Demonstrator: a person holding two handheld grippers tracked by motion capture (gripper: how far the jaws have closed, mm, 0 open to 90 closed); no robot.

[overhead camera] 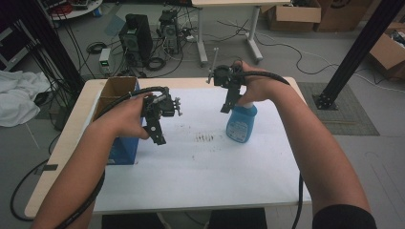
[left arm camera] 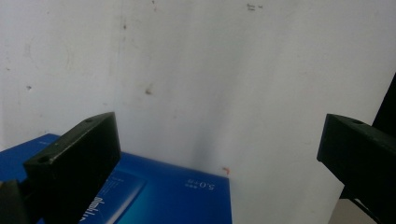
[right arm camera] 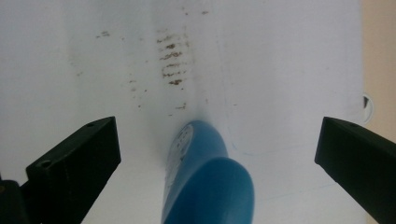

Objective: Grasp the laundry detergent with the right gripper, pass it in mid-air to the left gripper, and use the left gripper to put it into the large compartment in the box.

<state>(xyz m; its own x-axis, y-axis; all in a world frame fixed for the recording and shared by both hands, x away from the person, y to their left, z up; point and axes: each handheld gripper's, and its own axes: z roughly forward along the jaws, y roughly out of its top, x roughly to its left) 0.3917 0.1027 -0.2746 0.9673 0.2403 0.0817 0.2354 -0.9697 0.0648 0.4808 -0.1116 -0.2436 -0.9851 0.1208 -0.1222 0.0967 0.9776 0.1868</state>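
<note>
At two o'clock on the white sheet (overhead camera: 200, 167), the blue bottle (overhead camera: 241, 125) stands upright directly beneath your right gripper (overhead camera: 229, 102), its long axis running up between the spread, empty jaws. Your left gripper (overhead camera: 156, 133), also wide open, hovers well apart at nine o'clock beside the blue box (overhead camera: 125, 150).

On the table: 1 blue bottle (overhead camera: 241, 124), 1 blue box (overhead camera: 125, 149), 1 open carton (overhead camera: 114, 93), 1 white sheet (overhead camera: 205, 176). 2 grippers: left (overhead camera: 159, 136), right (overhead camera: 225, 106). Floor behind: 2 PC towers (overhead camera: 136, 38), 3 cardboard boxes (overhead camera: 292, 16).
</note>
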